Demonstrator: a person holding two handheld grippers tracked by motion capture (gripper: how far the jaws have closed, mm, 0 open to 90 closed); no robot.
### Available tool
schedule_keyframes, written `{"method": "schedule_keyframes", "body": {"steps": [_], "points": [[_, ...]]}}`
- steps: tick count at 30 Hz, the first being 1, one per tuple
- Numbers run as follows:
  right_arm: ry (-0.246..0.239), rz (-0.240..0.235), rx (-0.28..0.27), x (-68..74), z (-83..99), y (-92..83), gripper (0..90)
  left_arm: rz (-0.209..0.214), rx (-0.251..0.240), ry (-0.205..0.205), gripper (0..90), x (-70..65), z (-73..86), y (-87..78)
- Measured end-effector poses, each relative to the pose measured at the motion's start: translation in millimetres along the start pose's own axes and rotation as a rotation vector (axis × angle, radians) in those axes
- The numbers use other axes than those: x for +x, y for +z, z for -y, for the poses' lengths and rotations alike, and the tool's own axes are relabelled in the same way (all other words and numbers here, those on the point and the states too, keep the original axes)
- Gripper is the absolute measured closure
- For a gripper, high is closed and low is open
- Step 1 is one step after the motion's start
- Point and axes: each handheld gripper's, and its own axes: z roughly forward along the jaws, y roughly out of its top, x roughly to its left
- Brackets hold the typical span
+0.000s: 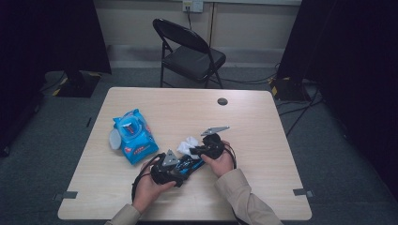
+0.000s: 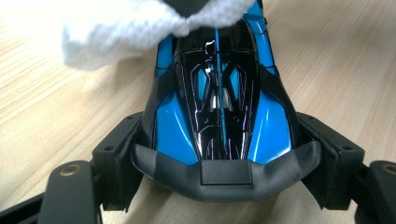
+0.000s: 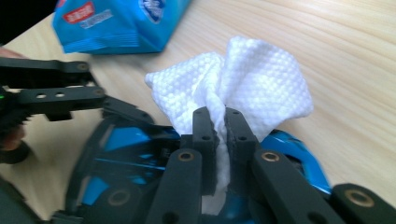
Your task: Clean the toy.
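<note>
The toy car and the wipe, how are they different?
The toy car is shiny, hard, blue and black; the wipe is white, soft and bumpy. The car is squeezed by its sides in the left hand-held gripper, whose jaws stand wide; the wipe is pinched in the right hand-held gripper, jaws nearly together. Both are held, and the wipe touches the car.
</note>
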Motion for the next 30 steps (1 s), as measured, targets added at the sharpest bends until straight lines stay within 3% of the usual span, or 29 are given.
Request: {"method": "schedule_keyframes", "body": {"steps": [8, 30], "points": [[0.023, 0.038, 0.002, -15.1, 2.8, -3.2, 85.5, 0.0, 0.0, 0.0, 24.1, 0.0, 0.0, 0.0], [0.047, 0.09, -0.013, -30.5, 12.3, -14.3, 85.4, -0.001, 0.001, 0.001, 24.1, 0.1, 0.0, 0.0]]}}
